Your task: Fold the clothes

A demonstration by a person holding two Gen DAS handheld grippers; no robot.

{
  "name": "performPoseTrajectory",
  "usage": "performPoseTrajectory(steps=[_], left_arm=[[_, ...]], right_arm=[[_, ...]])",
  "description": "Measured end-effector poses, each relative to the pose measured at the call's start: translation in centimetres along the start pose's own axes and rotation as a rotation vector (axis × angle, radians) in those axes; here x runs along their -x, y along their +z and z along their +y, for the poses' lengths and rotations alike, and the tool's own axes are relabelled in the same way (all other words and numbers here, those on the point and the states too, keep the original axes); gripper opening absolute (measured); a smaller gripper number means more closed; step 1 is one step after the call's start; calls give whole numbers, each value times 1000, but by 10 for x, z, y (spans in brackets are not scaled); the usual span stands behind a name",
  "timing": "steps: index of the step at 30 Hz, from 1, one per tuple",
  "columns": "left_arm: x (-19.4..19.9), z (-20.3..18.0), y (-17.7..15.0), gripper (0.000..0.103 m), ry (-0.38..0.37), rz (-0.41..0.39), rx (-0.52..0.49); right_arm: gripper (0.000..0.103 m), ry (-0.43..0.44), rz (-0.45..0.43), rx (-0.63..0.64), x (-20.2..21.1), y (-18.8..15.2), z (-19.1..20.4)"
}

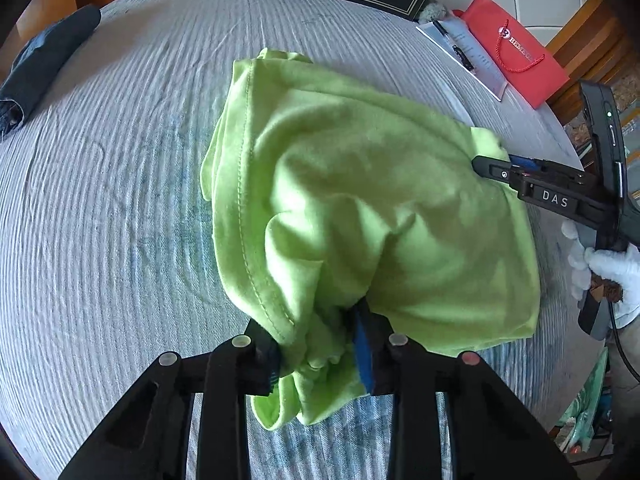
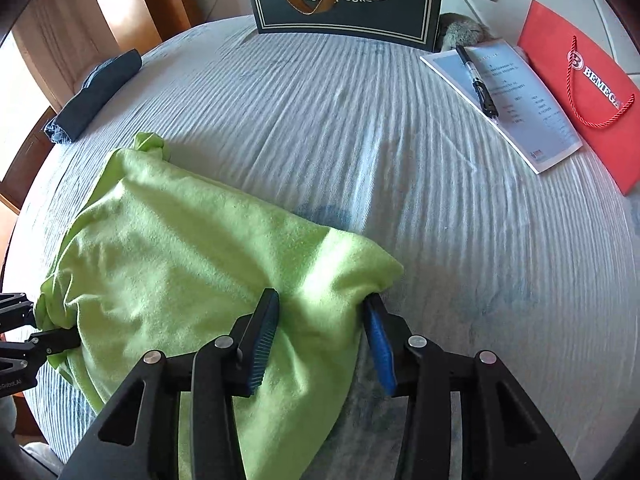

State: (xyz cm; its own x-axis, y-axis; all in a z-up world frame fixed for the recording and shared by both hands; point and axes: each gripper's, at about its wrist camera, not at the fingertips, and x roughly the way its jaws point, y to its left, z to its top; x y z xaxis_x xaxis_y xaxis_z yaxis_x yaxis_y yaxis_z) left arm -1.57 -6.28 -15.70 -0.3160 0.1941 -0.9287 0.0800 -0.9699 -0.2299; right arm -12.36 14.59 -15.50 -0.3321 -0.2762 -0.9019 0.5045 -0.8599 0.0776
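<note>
Your left gripper (image 1: 320, 354) sits nearest, its fingers pinched on a bunched corner of the lime-green garment (image 1: 360, 200), with a wad of cloth squeezed between the blue pads and a flap hanging below them. Ahead of it the garment rises in a loose, rumpled mound over the striped desk cover (image 1: 120, 200), a stitched hem running along its left side.

Your right gripper (image 2: 320, 336) holds the opposite edge of the same garment: its fingers stand fairly wide, with a thick fold of cloth filling the space between them, one pad lying on top of the fabric and the other tucked at its edge. From the left wrist view, that gripper enters from the right, held by your white-gloved hand (image 1: 608, 268).

Far ahead of both grippers, a dark gift bag (image 2: 344, 0) stands at the desk's far edge. Ahead and right lie a booklet (image 2: 516, 108) with a pen (image 2: 478, 80) on it and a red bag (image 2: 588, 96). Ahead and left lies a rolled dark garment (image 2: 96, 94).
</note>
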Motion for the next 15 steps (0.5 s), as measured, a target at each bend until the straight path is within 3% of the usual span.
performPoseTrajectory(steps=[4, 8, 11, 12, 15], left_arm=[[2, 5, -4, 30, 6, -13, -4], [0, 2, -5, 29, 16, -29, -11], [-4, -3, -7, 21, 43, -44, -43], [-4, -4, -7, 19, 51, -47, -48], [7, -9, -7, 16, 67, -76, -62]], right_arm=[[43, 25, -30, -31, 2, -3, -5], [43, 1, -33, 18, 1, -4, 2], [28, 12, -38, 29, 3, -5, 4], [15, 13, -40, 30, 3, -5, 5], [10, -12, -56, 48, 8, -7, 11]])
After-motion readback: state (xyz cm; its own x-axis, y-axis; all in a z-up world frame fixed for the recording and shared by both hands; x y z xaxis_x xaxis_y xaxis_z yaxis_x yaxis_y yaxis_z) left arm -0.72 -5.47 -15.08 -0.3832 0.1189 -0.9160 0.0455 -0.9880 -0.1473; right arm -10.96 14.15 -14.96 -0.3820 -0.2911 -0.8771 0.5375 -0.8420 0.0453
